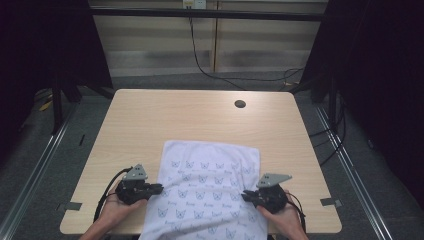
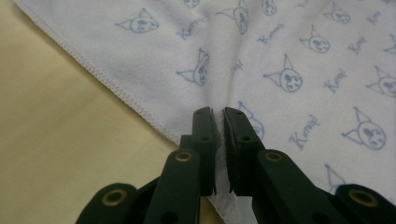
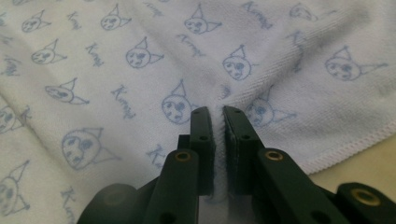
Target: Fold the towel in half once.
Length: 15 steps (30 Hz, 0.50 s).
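A white towel (image 1: 207,192) printed with small blue cat faces lies flat on the near half of the wooden table (image 1: 200,117), its near end hanging over the front edge. My left gripper (image 1: 159,188) is shut on the towel's left edge; in the left gripper view a ridge of towel (image 2: 280,56) is pinched between the pads of the left gripper (image 2: 218,114). My right gripper (image 1: 245,196) is shut on the towel's right edge, and the right gripper view shows the right gripper (image 3: 216,112) clamping a fold of towel (image 3: 140,70). A hand holds each gripper from below.
A round cable hole (image 1: 240,104) sits near the table's far right. Black cables (image 1: 210,70) trail over the floor behind the table. Dark stands (image 1: 57,102) flank both sides, and metal rails (image 1: 350,170) run along the floor.
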Each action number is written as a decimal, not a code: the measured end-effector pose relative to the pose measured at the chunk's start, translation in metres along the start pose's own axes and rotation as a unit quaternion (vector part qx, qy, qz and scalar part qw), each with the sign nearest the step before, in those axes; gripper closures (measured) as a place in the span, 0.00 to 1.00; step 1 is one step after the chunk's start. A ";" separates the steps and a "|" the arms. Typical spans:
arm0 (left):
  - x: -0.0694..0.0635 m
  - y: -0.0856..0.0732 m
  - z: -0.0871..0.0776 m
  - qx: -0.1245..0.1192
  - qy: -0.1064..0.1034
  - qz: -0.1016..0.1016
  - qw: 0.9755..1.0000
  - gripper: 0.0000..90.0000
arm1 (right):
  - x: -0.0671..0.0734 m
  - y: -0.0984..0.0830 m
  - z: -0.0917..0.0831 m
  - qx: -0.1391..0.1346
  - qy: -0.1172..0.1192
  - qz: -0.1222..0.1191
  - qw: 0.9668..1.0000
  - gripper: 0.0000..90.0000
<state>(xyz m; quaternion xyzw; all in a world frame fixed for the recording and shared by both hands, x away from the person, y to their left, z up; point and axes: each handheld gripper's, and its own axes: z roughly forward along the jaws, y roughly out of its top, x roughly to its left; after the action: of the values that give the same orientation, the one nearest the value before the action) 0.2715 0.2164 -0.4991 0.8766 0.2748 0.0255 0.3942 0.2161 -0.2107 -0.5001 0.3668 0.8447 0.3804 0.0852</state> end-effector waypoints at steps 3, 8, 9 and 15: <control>-0.018 -0.013 -0.009 0.003 -0.032 -0.009 0.999 0.90 | 0.020 -0.015 -0.014 0.007 0.017 -0.003 1.000 0.87; -0.017 -0.016 -0.014 -0.001 -0.036 -0.011 0.999 0.83 | 0.020 -0.011 -0.020 -0.005 0.019 -0.005 1.000 0.71; -0.010 -0.011 -0.012 -0.012 -0.037 -0.020 0.999 0.80 | 0.001 0.001 -0.022 -0.036 0.003 0.013 0.999 0.68; 0.009 0.006 -0.005 -0.031 -0.022 -0.032 0.999 0.75 | -0.060 0.032 -0.006 -0.044 -0.057 0.034 0.997 0.63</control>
<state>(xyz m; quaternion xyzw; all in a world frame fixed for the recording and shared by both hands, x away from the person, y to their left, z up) 0.2802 0.2213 -0.4931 0.8550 0.2930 0.0025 0.4279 0.2744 -0.2404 -0.4814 0.4121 0.8081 0.3983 0.1358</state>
